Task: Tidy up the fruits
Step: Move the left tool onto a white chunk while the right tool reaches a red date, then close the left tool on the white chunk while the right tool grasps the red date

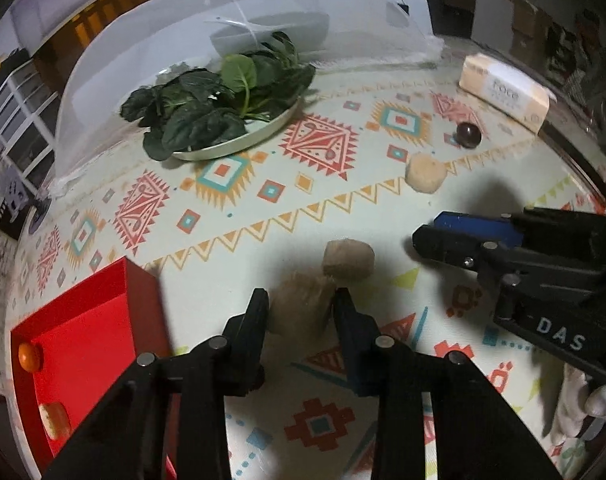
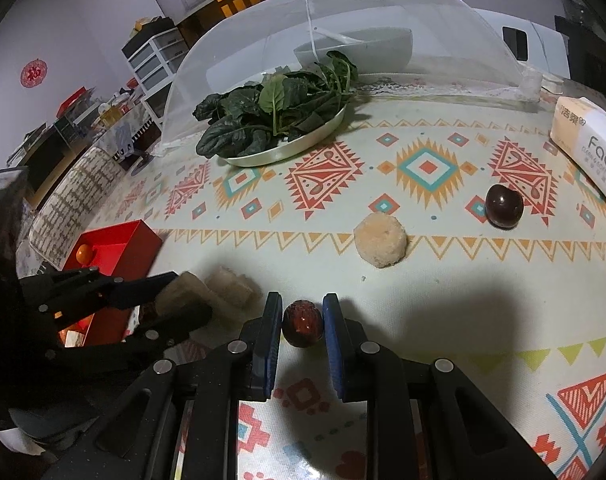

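Observation:
My left gripper point(image 1: 301, 300) is shut on a tan fuzzy fruit point(image 1: 299, 308), blurred, just above the patterned tablecloth; it also shows in the right wrist view point(image 2: 183, 292). A second tan piece point(image 1: 347, 259) lies just beyond it. My right gripper point(image 2: 302, 312) is shut on a dark red round fruit point(image 2: 302, 323). A third tan fruit point(image 2: 379, 245) and a dark plum point(image 2: 504, 205) lie farther out on the cloth. A red box point(image 1: 83, 320) at the left holds an orange fruit point(image 1: 30, 357) and a pale piece point(image 1: 54, 420).
A plate of spinach point(image 2: 279, 128) sits at the open edge of a mesh food cover point(image 2: 343, 20). A tissue pack point(image 2: 591, 144) lies at the far right. The table edge runs along the right point(image 1: 575, 160). Shelves and drawers stand beyond the table at left point(image 2: 151, 60).

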The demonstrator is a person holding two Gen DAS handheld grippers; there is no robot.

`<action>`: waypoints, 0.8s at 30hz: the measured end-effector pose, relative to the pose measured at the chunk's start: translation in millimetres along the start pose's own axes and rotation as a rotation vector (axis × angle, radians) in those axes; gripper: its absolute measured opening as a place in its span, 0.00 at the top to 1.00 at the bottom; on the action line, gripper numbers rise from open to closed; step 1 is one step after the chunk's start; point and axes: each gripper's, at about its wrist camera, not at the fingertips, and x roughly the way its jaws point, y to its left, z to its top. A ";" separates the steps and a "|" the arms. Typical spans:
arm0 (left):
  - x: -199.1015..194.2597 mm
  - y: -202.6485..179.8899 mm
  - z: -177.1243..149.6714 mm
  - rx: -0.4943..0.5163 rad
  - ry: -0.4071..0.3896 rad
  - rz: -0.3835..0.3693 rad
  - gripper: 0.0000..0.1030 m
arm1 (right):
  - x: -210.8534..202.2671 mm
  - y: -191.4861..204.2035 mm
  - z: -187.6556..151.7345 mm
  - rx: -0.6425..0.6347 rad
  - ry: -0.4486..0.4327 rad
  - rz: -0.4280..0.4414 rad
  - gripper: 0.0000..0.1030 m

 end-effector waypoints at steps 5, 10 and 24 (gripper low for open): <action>-18.9 -1.4 -7.1 -0.052 -0.034 -0.024 0.68 | -0.4 0.0 -0.1 0.004 -0.005 0.004 0.78; -41.8 0.2 -16.7 -0.131 -0.084 -0.068 0.68 | -1.7 -8.6 0.9 0.073 0.002 0.110 0.78; -63.4 16.0 -53.1 -0.306 -0.128 -0.090 0.68 | -4.4 -18.4 1.9 0.172 0.000 0.245 0.78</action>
